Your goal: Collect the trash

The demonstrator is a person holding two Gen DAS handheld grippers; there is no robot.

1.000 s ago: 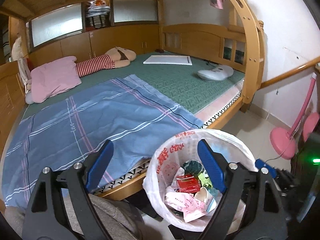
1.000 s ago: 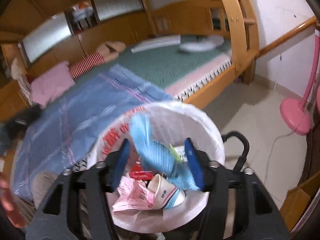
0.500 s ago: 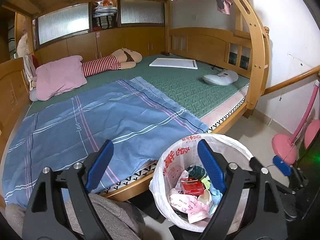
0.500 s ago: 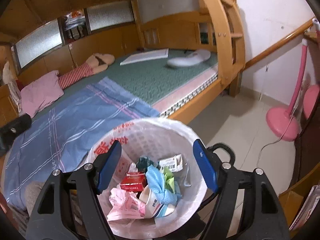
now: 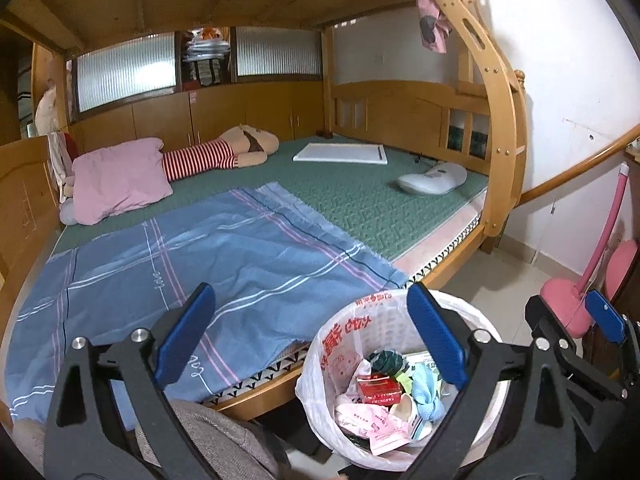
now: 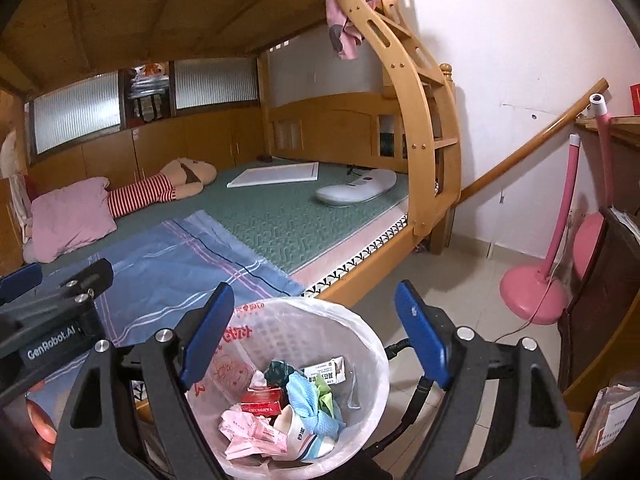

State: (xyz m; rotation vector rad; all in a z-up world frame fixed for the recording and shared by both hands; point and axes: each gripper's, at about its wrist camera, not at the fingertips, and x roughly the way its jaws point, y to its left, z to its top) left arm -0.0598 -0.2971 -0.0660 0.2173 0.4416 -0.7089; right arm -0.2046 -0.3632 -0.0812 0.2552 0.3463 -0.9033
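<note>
A white bin lined with a printed plastic bag (image 6: 360,344) (image 5: 348,332) stands on the floor by the bed. Inside lie a light blue knotted cloth (image 6: 308,404) (image 5: 426,390), a red cigarette pack (image 6: 262,400) (image 5: 380,388), pink wrappers (image 6: 248,432) (image 5: 376,420) and a paper cup (image 6: 298,430). My right gripper (image 6: 312,336) is open and empty above the bin. My left gripper (image 5: 312,332) is open and empty, left of the bin over the bed edge.
A wooden bunk bed with a blue sheet (image 5: 192,264), pink pillow (image 5: 116,180), striped doll (image 5: 216,156), white board (image 5: 340,154) and white device (image 5: 432,178). A pink fan base (image 6: 532,292) stands on the tiled floor to the right. Dark furniture (image 6: 592,304) is at far right.
My right gripper opened and let go of the blue cloth, which now lies in the bin. Both grippers have risen and pulled back from the bin.
</note>
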